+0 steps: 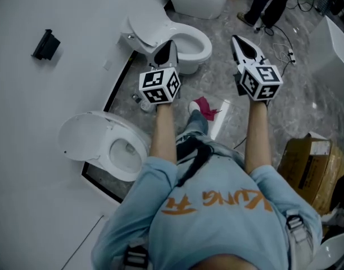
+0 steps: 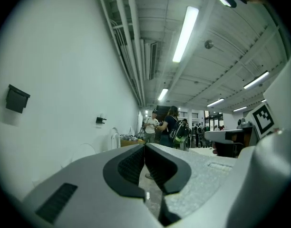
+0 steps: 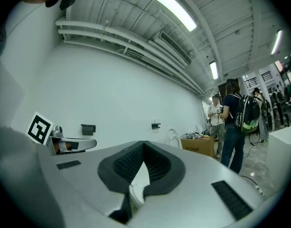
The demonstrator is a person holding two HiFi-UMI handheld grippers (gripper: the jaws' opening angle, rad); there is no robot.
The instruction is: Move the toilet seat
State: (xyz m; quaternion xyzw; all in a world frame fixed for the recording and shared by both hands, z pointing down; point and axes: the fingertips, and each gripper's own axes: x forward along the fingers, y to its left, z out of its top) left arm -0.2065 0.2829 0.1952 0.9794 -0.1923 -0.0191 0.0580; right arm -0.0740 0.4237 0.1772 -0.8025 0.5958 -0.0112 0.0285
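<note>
Seen from above the person's head, a white toilet (image 1: 118,151) stands at eight o'clock, against the wall, with its lid (image 1: 82,135) tipped up. The left gripper (image 1: 171,44) is held out at twelve o'clock. Its jaws are pressed fully together with nothing between them. In this view it overlaps the near edge of a second toilet (image 1: 186,63), whose lid stands up. The toilet seat (image 1: 204,48) appears to lie flat on the bowl. A red cloth (image 1: 204,107) lies on the grey floor between the person's arms. The right gripper (image 1: 236,40) is at one o'clock, over bare floor, also clamped shut and empty. A cardboard box (image 1: 312,165) sits at four o'clock.

Both grippers point level across the room, not down, so the task looks barely begun. Which toilet is meant I cannot tell. Next, a gripper likely has to drop to a seat rim, spread its jaws and take the edge.
</note>
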